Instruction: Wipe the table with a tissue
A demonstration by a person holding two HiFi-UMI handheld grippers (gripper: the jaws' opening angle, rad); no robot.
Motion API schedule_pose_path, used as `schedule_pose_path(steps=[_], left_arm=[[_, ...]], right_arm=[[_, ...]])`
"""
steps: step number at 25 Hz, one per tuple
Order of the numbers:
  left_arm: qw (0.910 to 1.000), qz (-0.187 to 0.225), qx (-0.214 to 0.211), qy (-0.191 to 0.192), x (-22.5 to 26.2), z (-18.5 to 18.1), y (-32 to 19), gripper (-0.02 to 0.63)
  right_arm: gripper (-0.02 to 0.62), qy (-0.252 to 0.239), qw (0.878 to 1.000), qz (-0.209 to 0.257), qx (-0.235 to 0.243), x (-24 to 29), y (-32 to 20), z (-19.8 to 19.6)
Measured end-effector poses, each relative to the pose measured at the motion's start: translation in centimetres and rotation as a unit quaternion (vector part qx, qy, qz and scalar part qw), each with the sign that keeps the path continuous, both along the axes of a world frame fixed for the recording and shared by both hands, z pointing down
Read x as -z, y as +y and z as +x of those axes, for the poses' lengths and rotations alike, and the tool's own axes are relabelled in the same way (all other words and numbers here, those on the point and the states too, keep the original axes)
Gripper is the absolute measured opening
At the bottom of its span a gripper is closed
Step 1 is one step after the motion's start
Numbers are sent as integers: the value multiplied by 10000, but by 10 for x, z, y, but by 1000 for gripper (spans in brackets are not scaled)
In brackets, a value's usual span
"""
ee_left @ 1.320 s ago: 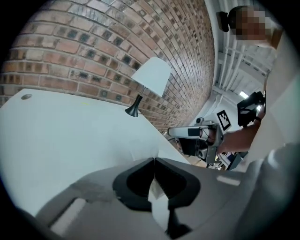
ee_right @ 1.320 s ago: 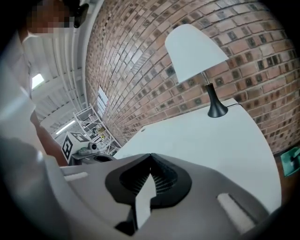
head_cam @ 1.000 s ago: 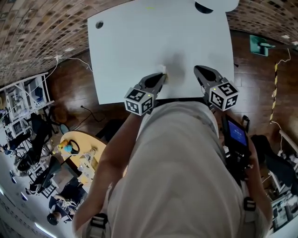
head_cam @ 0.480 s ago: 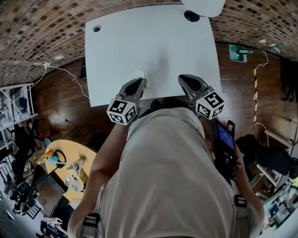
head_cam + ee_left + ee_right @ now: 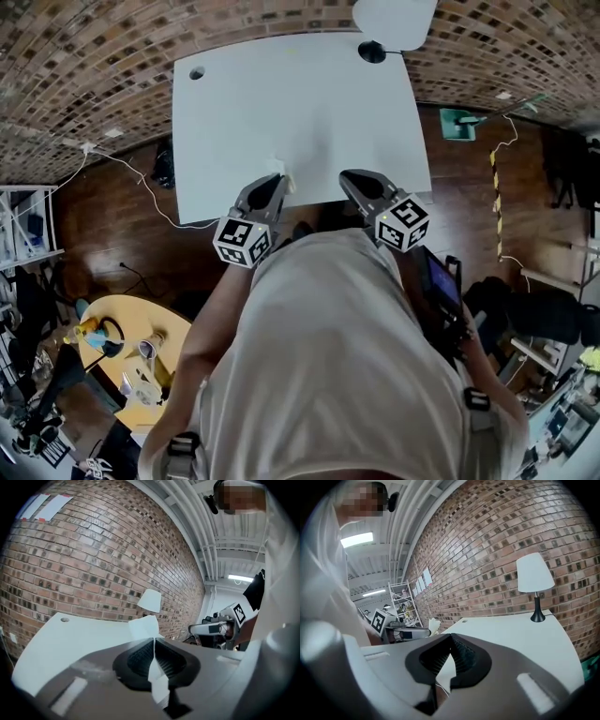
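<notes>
Tissue [image 5: 146,627]: where is it?

— Pinched in the left gripper [image 5: 153,641], whose jaws are clamped on it. A white flap sticks out past the tips. From the head view it sits over the white table's [image 5: 281,103] near edge, left of the middle; I cannot tell whether it touches the top.

— And the right gripper [image 5: 451,637]?

— Jaws together with nothing between them, also at the near edge, well apart from the tissue.

— What else is around?

— A lamp [image 5: 535,573] with a white shade and black base stands at the far right corner, and a cable hole [image 5: 196,72] marks the far left corner. A brick wall [image 5: 93,564] runs behind, with pale sheets [image 5: 47,506] stuck on it. The person's light shirt [image 5: 328,356] hides the floor just below the near edge.

— Any writing?

— Only black-and-white square patterns on the marker cubes [image 5: 242,241]; the sheets are too small to read.
</notes>
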State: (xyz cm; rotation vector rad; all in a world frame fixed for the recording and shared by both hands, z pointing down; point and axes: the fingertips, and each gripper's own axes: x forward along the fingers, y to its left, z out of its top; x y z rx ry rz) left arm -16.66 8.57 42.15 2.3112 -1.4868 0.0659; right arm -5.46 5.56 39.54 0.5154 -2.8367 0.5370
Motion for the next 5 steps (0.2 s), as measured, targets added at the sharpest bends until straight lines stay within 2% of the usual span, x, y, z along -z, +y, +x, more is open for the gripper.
schedule_pose_path(steps=[5], left_arm=[[9998, -158, 105, 87, -11, -5, 19, 15]], right_arm=[[8, -85, 9999, 92, 115, 5, 12, -11]])
